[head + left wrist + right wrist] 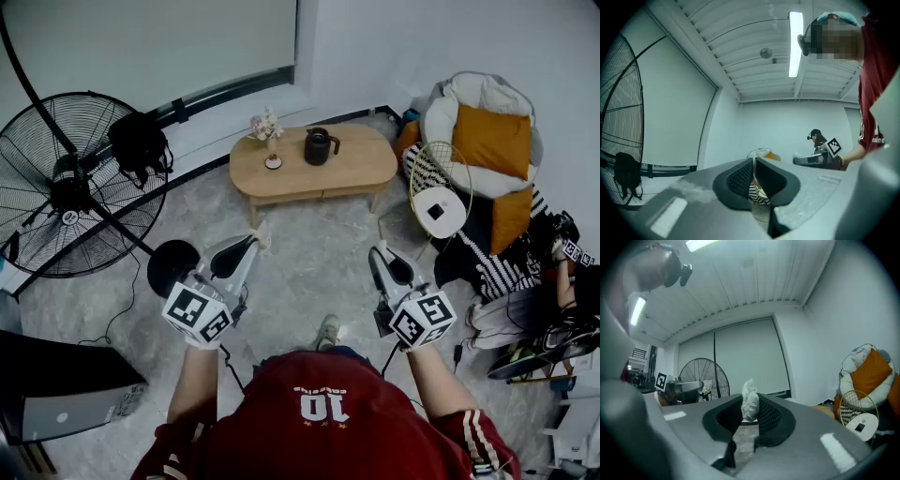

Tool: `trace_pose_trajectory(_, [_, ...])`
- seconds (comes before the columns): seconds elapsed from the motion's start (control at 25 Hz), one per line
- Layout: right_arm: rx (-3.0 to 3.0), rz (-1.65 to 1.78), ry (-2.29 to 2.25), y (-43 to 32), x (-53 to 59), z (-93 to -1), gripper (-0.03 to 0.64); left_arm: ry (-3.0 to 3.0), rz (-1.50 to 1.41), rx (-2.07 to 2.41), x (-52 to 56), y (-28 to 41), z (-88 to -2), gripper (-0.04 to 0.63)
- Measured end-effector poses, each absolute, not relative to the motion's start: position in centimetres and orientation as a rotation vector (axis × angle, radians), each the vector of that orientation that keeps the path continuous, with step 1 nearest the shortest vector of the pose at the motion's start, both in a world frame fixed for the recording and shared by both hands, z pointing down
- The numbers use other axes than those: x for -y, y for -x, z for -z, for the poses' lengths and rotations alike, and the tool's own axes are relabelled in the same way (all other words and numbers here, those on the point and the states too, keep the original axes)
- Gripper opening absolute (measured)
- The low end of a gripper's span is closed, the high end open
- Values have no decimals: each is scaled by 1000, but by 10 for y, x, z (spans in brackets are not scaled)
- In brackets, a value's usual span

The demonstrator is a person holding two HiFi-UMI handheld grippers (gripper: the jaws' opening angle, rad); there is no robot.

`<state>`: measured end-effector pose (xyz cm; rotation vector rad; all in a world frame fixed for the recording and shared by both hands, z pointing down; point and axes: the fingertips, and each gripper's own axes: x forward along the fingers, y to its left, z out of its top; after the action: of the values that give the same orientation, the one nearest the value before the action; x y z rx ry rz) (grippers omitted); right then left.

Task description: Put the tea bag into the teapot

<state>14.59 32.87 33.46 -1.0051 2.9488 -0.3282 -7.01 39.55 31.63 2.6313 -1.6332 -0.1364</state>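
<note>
Jaws: right gripper (751,414) clamped on crumpled white tea bag (750,400), its long axis upright between the pads | left gripper (753,172) nearly closed, seemingly empty | dark handled teapot (319,147) on oval wooden table (367,165): well apart, ahead, slightly left of right gripper

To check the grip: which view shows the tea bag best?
Right gripper view: the tea bag is close, pinched between the right gripper's fingers. In the other views it cannot be made out.
</note>
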Motion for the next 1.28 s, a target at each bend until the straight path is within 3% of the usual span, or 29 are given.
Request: trace_pose_trajectory(1.28, [-2967,255,1027,-168,-315,-341,52,-2615,127,1559,-374,39,-331,21])
